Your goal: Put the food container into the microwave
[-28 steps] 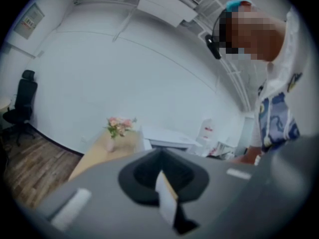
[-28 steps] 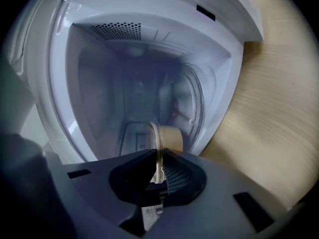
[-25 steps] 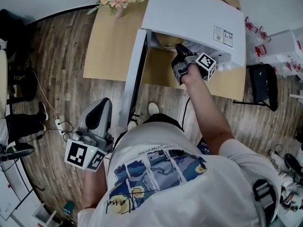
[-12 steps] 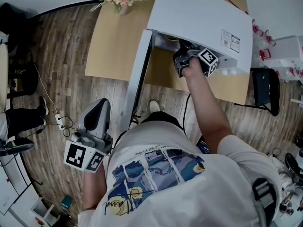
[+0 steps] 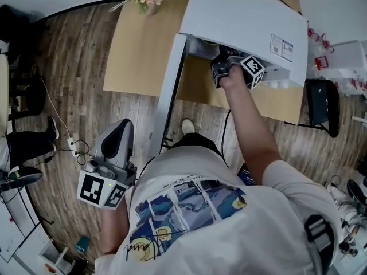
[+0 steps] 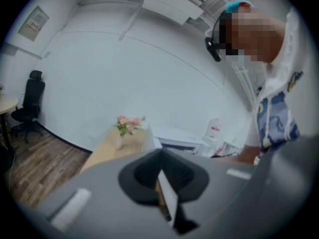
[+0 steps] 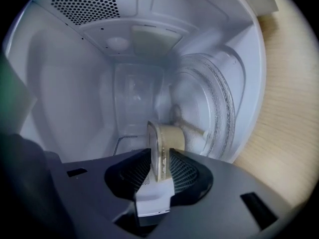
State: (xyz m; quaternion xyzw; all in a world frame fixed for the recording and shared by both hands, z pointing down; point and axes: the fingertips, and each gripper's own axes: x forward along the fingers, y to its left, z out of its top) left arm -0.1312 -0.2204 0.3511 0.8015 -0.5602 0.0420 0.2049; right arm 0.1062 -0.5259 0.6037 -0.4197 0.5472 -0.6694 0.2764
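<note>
**Letting go inside the microwave**

I am reaching my right arm into the white microwave (image 5: pixel 241 16) at twelve o'clock. The food container (image 7: pixel 167 136) is sitting inside its cavity. Its rim is between my right gripper's (image 7: pixel 160 158) jaws, which have just been opening and are standing slightly clear of it. My left gripper (image 5: pixel 117 139), at seven o'clock, is hanging closed and empty.

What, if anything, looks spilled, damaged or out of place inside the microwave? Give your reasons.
Nothing stands out. The food container, base facing the glass turntable inside the microwave, is between the right tool's jaws, which have just been opening. No spill or damage shows.
</note>
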